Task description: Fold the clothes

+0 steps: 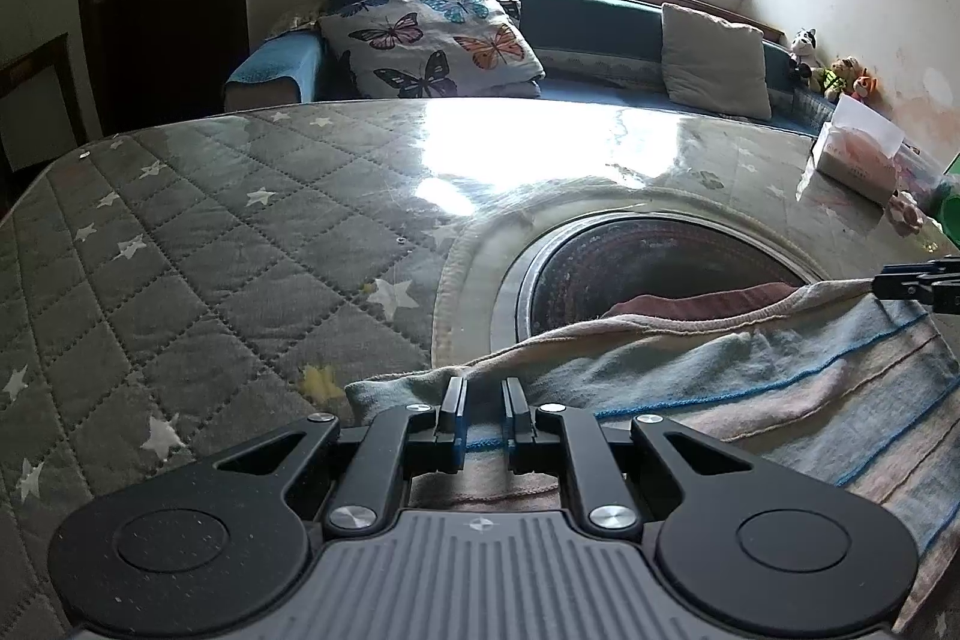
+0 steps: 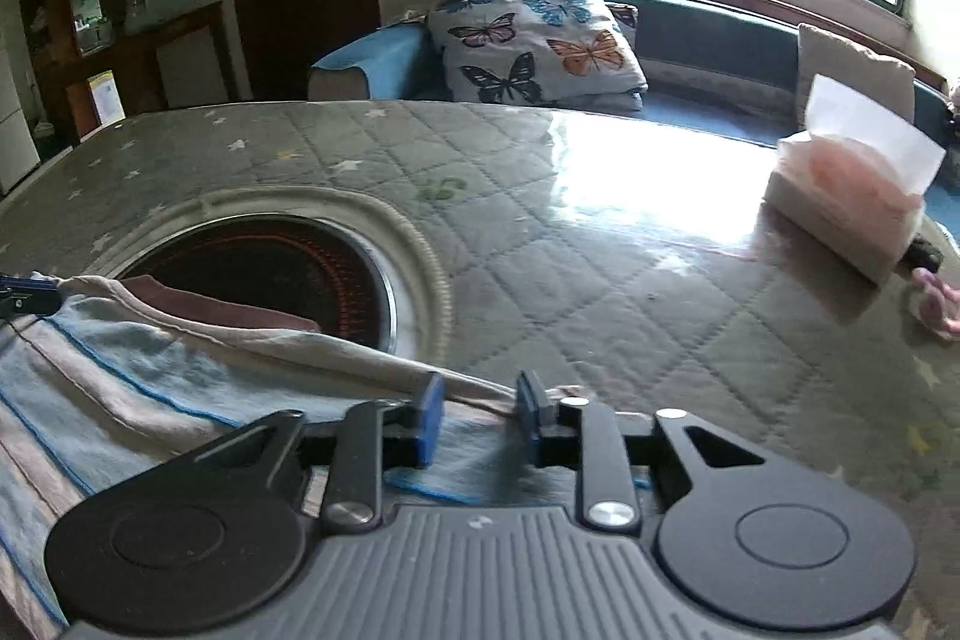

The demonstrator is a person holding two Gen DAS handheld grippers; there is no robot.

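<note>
The left gripper [image 1: 485,415] pinches the striped garment's [image 1: 750,376] hem; the right gripper [image 2: 480,415] stands part-open over its other corner — quilted table [image 1: 180,244] ahead.

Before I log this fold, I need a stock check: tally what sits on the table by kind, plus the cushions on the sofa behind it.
Striped garment: 1
Tissue box: 1
Butterfly cushion: 1
Plain cushion: 1
Total: 4
More small items sit at the table's far right edge, too cut off to identify.
</note>
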